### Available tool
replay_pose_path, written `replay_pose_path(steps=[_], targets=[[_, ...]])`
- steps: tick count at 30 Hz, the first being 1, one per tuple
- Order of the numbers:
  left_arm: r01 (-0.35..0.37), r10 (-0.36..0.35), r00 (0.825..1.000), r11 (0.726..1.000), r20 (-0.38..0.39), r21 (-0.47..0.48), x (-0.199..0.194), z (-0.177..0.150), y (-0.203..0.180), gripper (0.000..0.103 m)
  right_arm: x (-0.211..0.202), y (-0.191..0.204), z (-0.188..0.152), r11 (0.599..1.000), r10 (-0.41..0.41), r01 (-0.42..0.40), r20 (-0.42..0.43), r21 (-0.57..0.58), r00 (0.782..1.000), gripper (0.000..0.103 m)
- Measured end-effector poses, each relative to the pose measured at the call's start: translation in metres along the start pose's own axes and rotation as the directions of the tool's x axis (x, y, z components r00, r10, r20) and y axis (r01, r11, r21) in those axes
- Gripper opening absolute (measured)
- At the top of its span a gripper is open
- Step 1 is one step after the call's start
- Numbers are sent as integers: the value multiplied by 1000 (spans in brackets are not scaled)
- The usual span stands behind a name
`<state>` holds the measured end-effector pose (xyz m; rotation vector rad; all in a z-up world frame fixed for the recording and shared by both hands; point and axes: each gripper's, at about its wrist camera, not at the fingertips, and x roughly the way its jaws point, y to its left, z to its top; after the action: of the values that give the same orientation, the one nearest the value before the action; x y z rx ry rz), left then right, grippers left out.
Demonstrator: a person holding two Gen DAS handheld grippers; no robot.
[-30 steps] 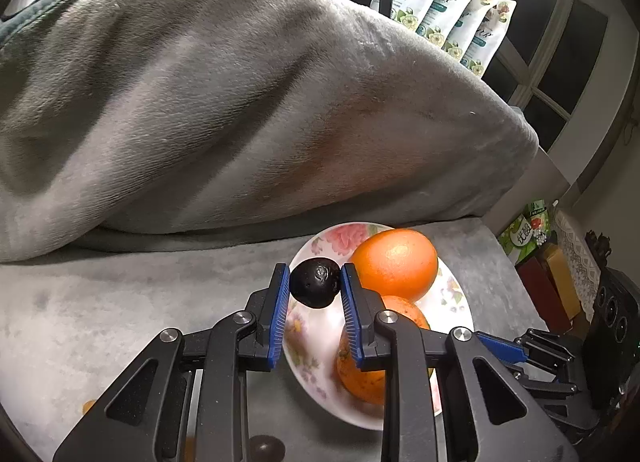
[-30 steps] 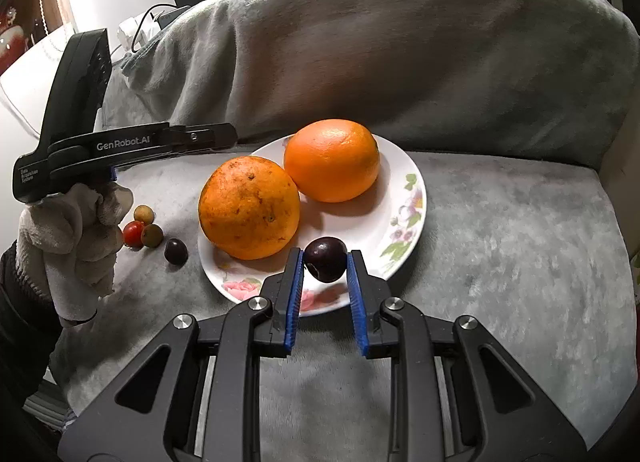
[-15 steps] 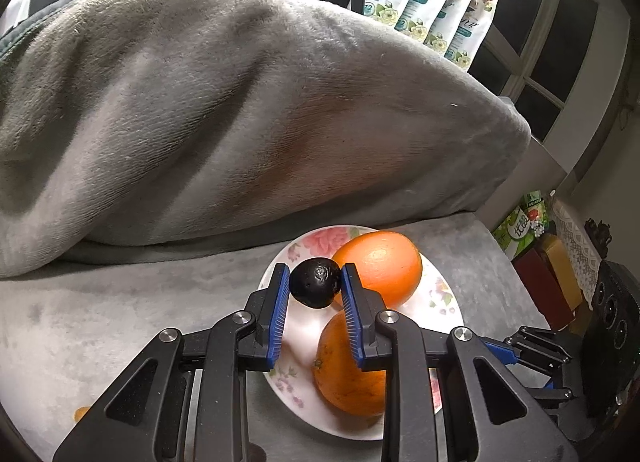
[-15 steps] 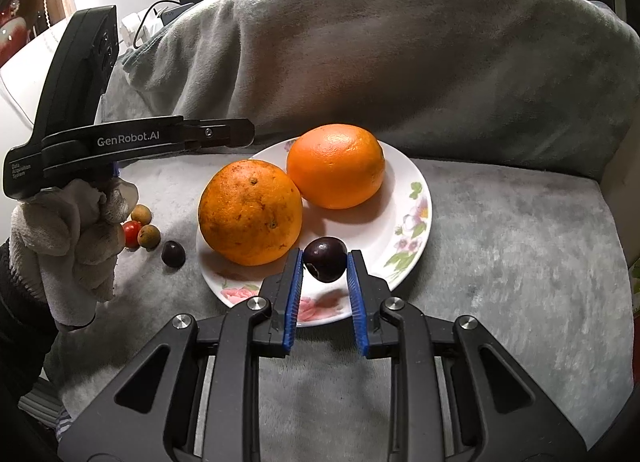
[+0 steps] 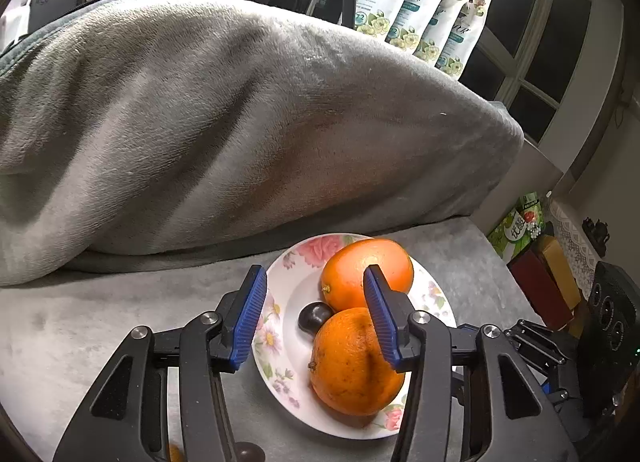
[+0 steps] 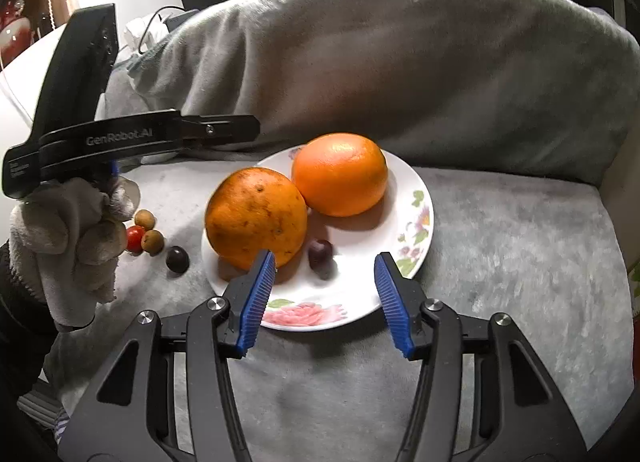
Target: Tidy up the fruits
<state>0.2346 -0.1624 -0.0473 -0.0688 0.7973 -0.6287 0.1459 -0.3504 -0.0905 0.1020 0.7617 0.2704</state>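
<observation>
A white floral plate (image 6: pixel 416 221) (image 5: pixel 280 326) on the grey blanket holds two oranges (image 6: pixel 256 215) (image 6: pixel 340 173) (image 5: pixel 352 358) (image 5: pixel 366 272). A dark grape (image 6: pixel 320 252) lies on the plate in front of the oranges, and a dark grape (image 5: pixel 314 316) shows between the oranges in the left wrist view. My right gripper (image 6: pixel 324 296) is open and empty just above the plate's near rim. My left gripper (image 5: pixel 314 314) is open and empty over the plate's left side; its body (image 6: pixel 132 137) shows in the right wrist view.
Beside the plate on the left lie a dark grape (image 6: pixel 177 259), a red cherry tomato (image 6: pixel 135 238) and two small brown fruits (image 6: pixel 153 242). A large blanket-covered mound (image 5: pixel 224 121) rises behind the plate. Floral pouches (image 5: pixel 420 1) stand behind it.
Both grippers have opened and released their dark grapes onto the plate. The left gripper has moved further over the plate.
</observation>
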Motion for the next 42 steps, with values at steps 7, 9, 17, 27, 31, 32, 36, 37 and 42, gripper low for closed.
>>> replay_pose_path(steps=[7, 9, 17, 27, 31, 32, 36, 37, 42], targets=[[-4, 4, 1000, 1000, 1, -28, -6, 1, 5, 62, -8, 7, -1, 1000, -9, 10, 26, -14, 1000, 73], [-9, 9, 1000, 999, 7, -42, -11, 2, 8, 65, -10, 8, 0, 1000, -5, 5, 30, -12, 1000, 73], [-43, 45, 997, 998, 63, -41, -44, 5, 17, 65, -23, 13, 0, 1000, -8, 9, 55, -25, 998, 74], [-140, 141, 977, 990, 158, -19, -104, -8, 36, 65, -50, 10, 21, 991, -57, 72, 129, -115, 990, 74], [-175, 175, 966, 984, 189, -13, -129, -20, 44, 65, -63, 9, 32, 985, -88, 110, 159, -132, 983, 74], [-185, 184, 964, 983, 194, -11, -134, -23, 45, 65, -66, 10, 33, 986, -85, 107, 165, -131, 983, 74], [-240, 239, 950, 971, 202, -23, -154, -41, 57, 65, -72, 22, 33, 986, -70, 96, 179, -139, 981, 74], [-252, 254, 947, 967, 198, -36, -160, -48, 62, 65, -70, 26, 32, 986, -67, 93, 174, -141, 982, 74], [-301, 312, 934, 950, 176, -84, -180, -78, 83, 61, -57, 44, 24, 987, -30, 51, 134, -152, 991, 74]])
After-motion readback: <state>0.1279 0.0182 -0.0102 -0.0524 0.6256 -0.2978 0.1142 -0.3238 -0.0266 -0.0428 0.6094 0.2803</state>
